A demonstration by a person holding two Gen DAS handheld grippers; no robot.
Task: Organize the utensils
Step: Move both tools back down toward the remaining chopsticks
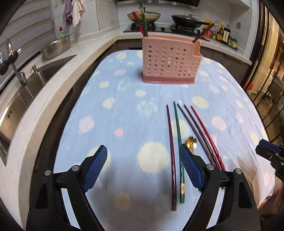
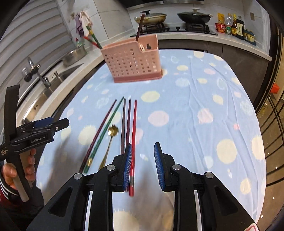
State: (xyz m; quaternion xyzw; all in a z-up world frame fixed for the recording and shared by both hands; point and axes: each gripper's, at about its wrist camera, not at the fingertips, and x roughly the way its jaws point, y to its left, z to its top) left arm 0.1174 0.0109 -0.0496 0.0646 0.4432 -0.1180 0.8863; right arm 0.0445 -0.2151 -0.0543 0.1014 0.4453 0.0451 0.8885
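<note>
Several chopsticks lie side by side on the blue spotted cloth: a purple one [image 1: 171,151], a green one [image 1: 178,138], a red one [image 2: 134,128] and two dark ones between. A gold spoon [image 2: 111,140] lies among them. My left gripper [image 1: 143,165] is open wide just above the cloth, and the purple and green chopsticks run between its fingers, untouched. My right gripper [image 2: 143,165] is open a little with nothing gripped; the red chopstick lies under its left pad's edge. The pink perforated holder [image 1: 168,60] stands farther back with a few chopsticks upright in it.
A counter with a sink [image 1: 26,92] and a steel bowl [image 1: 56,47] runs along the left. Behind are a stove with two pans [image 2: 193,16] and sauce bottles [image 2: 234,25]. A hand [image 2: 10,172] holds the left gripper's handle. The cloth drops off at the right.
</note>
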